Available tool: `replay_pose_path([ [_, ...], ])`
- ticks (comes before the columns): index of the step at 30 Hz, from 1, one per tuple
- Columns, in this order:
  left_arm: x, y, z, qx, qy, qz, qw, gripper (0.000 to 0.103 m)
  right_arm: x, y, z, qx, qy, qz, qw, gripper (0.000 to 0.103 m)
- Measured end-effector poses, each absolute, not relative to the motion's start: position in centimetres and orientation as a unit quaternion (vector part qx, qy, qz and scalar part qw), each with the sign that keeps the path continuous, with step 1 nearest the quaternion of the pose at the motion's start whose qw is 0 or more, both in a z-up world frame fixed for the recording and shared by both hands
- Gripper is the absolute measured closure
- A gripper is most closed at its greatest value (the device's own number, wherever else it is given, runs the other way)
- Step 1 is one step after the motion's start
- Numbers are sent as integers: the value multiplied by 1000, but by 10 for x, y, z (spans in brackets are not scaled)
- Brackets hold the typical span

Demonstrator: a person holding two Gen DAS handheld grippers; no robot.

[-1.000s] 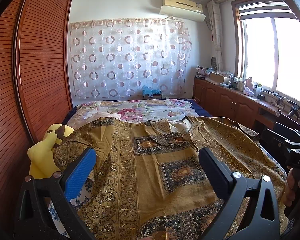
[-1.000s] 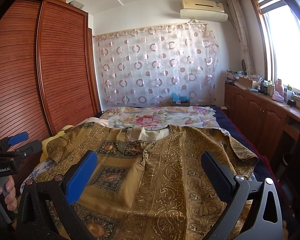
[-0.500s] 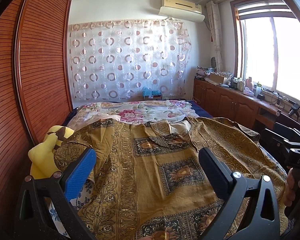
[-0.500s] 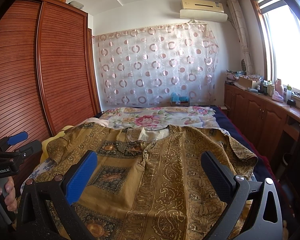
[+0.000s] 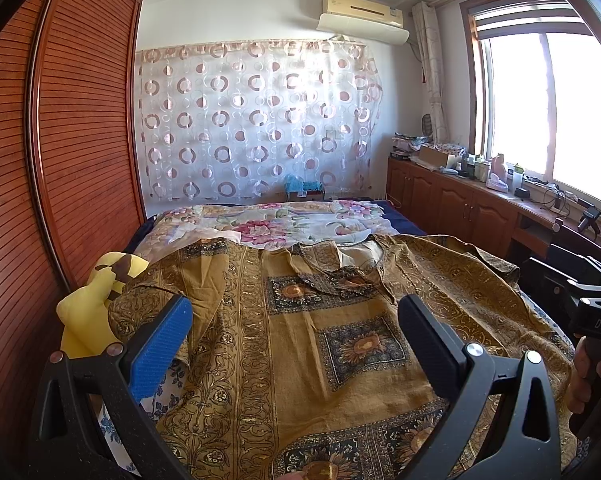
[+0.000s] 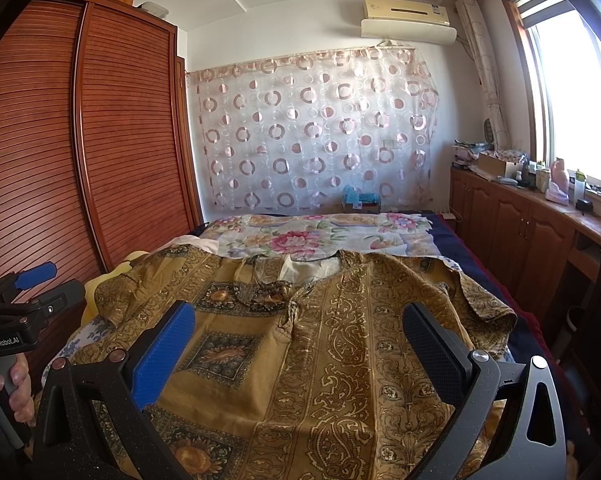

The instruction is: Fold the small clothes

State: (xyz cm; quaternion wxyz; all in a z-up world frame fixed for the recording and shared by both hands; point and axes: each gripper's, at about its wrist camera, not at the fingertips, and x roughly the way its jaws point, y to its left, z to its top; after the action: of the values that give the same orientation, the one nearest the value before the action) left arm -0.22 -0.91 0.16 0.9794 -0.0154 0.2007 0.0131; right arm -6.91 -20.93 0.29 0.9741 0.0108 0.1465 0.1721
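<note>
Directly ahead of both wide-open, empty hand-held grippers, left [image 5: 294, 334] and right [image 6: 298, 336], the ochre patterned shirt [image 6: 340, 344] lies flat on the bed [image 6: 452, 246], collar far, hem nearest, sleeves out sideways, each hand-held gripper nearer its own sleeve.

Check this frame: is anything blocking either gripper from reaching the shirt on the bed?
Nothing visible does. The shirt lies spread flat on the bed, directly below the open left gripper and open right gripper. The yellow toy sits off its left edge.
</note>
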Motion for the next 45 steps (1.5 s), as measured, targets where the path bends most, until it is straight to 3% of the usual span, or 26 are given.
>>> replay_pose_path([
  [29,-1,-7,11,-27,207,17,978,0,-63,-207,1,16,152,184,971,0],
  [45,57,76,-28,-17,230,80,970,0,-24,-171,-6,-33,145,201,968,0],
])
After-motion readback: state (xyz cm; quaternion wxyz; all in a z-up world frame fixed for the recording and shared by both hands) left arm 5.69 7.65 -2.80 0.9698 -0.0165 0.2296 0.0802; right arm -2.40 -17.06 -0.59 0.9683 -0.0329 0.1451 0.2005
